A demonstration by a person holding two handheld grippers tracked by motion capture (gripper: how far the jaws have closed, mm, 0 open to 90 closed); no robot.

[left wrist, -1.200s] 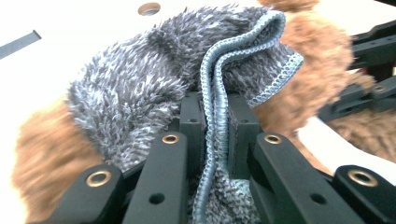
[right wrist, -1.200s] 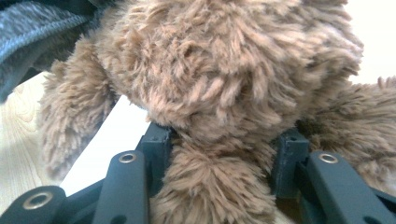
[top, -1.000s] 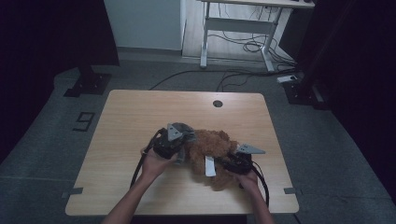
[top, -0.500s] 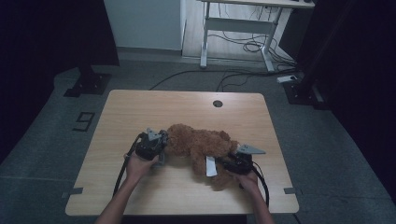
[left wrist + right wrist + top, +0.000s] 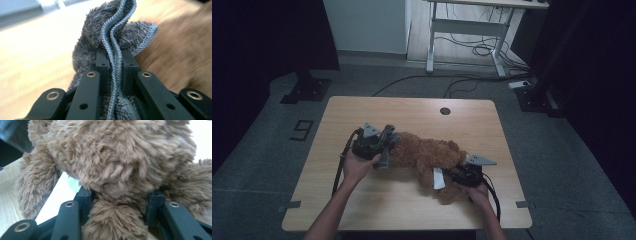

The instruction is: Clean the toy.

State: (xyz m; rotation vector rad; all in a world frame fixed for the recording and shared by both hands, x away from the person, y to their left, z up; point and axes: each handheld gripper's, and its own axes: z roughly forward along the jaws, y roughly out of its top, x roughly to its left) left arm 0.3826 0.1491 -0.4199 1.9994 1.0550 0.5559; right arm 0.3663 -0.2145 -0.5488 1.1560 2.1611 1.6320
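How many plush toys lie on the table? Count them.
1: a brown teddy bear lying mid-table, clamped by the right hand-held gripper. The left hand-held gripper pinches a grey cloth beside it.

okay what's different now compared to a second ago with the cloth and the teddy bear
The left tongs, shut on the grey cloth, have drawn it off the middle of the teddy bear toward the left side of the table, uncovering the bear's body. The right tongs stayed where they were, clamped on the bear, which kept its place.
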